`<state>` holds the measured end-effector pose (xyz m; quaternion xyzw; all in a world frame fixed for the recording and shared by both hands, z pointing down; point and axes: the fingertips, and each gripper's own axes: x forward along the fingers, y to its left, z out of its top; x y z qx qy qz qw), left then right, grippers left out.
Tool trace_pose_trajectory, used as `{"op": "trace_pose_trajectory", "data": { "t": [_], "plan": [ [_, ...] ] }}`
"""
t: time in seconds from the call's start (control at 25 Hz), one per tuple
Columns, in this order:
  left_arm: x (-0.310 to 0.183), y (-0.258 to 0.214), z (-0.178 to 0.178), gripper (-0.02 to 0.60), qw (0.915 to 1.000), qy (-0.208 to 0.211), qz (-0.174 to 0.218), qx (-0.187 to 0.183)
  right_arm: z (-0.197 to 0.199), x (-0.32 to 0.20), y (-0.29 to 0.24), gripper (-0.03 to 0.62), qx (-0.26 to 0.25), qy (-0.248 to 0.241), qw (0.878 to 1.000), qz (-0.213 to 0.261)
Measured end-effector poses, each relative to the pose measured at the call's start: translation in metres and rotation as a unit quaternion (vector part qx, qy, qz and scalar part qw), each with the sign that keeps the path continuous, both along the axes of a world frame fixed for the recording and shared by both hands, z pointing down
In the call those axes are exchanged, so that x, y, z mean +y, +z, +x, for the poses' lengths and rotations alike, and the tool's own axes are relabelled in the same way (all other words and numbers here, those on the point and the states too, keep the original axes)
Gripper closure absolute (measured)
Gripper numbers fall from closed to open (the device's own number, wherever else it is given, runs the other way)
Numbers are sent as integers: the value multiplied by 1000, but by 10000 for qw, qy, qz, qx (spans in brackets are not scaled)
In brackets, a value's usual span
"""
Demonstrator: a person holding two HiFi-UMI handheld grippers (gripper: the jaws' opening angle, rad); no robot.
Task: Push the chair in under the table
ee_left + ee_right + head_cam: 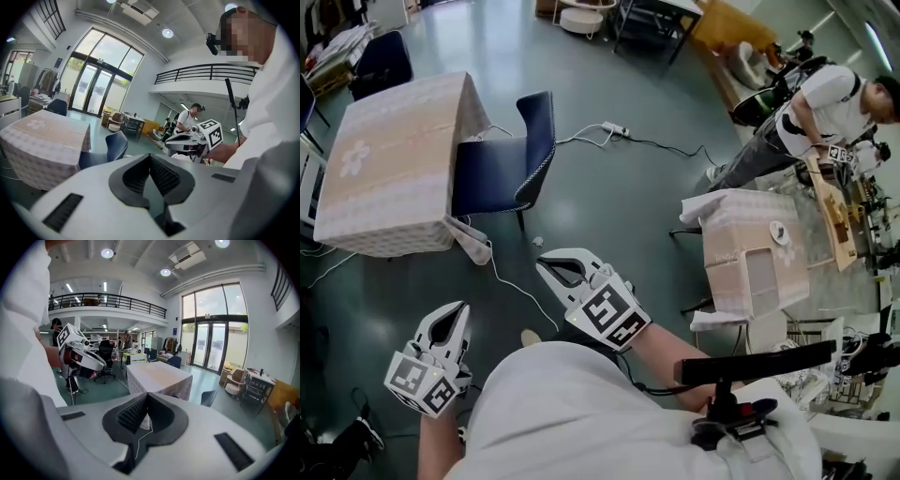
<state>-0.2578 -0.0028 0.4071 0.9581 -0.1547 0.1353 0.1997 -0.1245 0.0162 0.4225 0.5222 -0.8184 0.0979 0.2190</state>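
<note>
The table (389, 164) with a pale patterned cloth stands at the upper left of the head view. A dark blue chair (506, 159) stands at its right side, seat toward the table and pulled out from it. Both grippers hang well short of the chair, over the green floor. My left gripper (456, 311) is shut and holds nothing. My right gripper (547, 266) is shut and empty too. The left gripper view shows the table (42, 136), the chair (112, 147) and my own jaws (150, 157) closed. The right gripper view shows the table (159, 378) and chair (209, 397) beyond its closed jaws (146, 395).
A white power strip (614, 128) and its cable lie on the floor past the chair; another cable (511, 281) runs near my grippers. A second clothed table (755, 253) stands at the right, with a person (816, 108) bent over a bench. Another blue chair (382, 58) sits behind the table.
</note>
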Motion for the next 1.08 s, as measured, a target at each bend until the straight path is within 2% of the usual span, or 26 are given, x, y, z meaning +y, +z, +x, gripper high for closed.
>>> {"op": "trace_pose_trajectory", "data": {
  "t": [0.24, 0.56, 1.08],
  "plan": [
    [13, 4, -11, 571, 9999, 102, -46, 107, -28, 11, 1, 580, 72, -119, 9999, -59],
    [22, 6, -20, 571, 9998, 131, -61, 167, -40, 18, 0, 580, 85, -90, 9999, -53],
    [14, 10, -48, 571, 9999, 22, -86, 145, -62, 2, -3, 580, 99, -186, 9998, -69]
  ]
}}
